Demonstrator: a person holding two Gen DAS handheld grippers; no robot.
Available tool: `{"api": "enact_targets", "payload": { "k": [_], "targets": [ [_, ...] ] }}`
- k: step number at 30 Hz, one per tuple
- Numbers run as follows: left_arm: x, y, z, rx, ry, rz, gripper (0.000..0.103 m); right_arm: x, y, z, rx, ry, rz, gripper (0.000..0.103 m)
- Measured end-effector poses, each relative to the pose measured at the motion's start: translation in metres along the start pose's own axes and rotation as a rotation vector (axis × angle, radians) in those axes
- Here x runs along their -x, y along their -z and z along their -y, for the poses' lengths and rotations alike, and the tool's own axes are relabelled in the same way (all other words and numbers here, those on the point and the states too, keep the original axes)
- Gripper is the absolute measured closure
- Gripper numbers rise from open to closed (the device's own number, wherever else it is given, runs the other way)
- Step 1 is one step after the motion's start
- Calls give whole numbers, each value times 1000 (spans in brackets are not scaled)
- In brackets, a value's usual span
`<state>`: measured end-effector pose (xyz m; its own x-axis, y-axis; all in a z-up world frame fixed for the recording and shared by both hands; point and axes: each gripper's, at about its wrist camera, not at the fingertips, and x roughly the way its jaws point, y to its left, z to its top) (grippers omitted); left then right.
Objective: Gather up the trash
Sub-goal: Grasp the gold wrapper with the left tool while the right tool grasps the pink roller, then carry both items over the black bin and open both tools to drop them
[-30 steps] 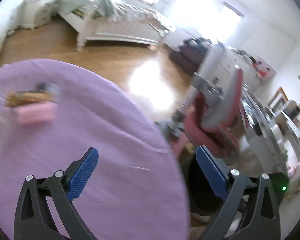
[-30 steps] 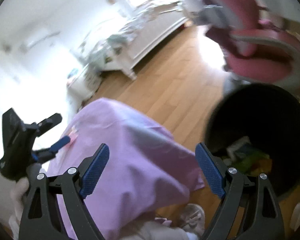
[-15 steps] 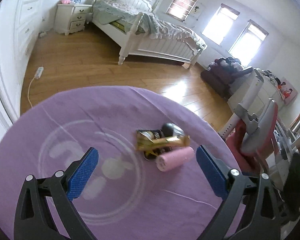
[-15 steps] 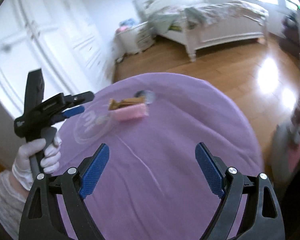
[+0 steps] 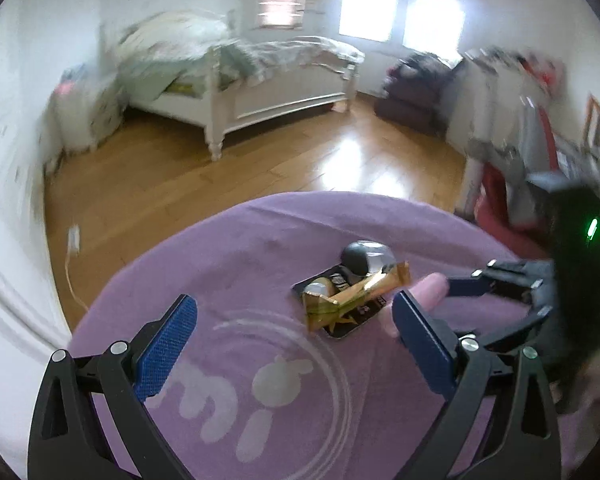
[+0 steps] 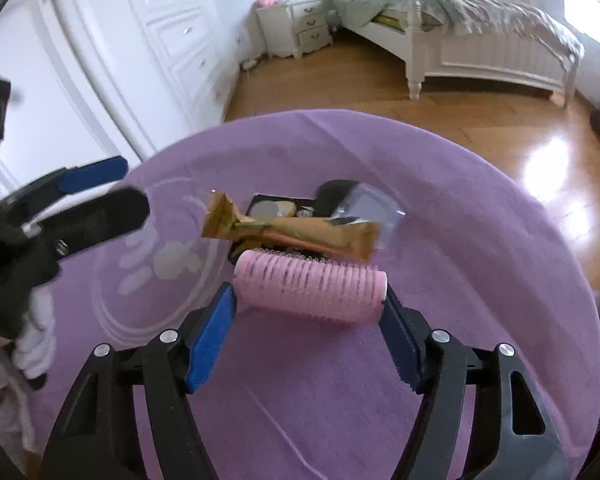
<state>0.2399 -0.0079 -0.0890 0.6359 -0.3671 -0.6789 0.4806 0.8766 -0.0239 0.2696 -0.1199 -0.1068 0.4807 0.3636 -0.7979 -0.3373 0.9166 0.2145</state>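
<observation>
Right gripper point(image 6: 306, 336) part-open, pads flanking both ends of the pink roller point(image 6: 310, 290) on the near side of the cloth point(image 6: 480, 240); contact uncertain. Left gripper point(image 5: 296, 344) wide open, empty. Roller looks light, hollow, bristly, so probably grippy; the end-to-end hold seems sound.

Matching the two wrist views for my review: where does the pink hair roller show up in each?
Left wrist: pink hair roller right of centre, largely hidden behind the left gripper's right finger.
Right wrist: lower centre, pink hair roller between the right gripper's fingers.
Shared landmark: gold wrapper just beyond it.
</observation>
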Motion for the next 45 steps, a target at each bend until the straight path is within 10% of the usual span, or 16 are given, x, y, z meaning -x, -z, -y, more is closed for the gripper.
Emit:
{"api": "enact_targets", "payload": {
  "k": [7,11,16,26,45],
  "targets": [
    [-40,2,68,-375,-75,-57,8,55,43,44,-149,-64,58,33],
    [-68,4,66,-321,-52,-169,59,82,65,57,-187,-84,81,33],
    [-57,7,43,-95,42,-149,94,105,75,55,-165,-81,100,33],
    [36,17,95,109,71,-10,94,161,106,55,-238,-145,227,33],
    [76,7,355,-161,292,43,94,328,256,171,-588,67,543,33]
  ]
}}
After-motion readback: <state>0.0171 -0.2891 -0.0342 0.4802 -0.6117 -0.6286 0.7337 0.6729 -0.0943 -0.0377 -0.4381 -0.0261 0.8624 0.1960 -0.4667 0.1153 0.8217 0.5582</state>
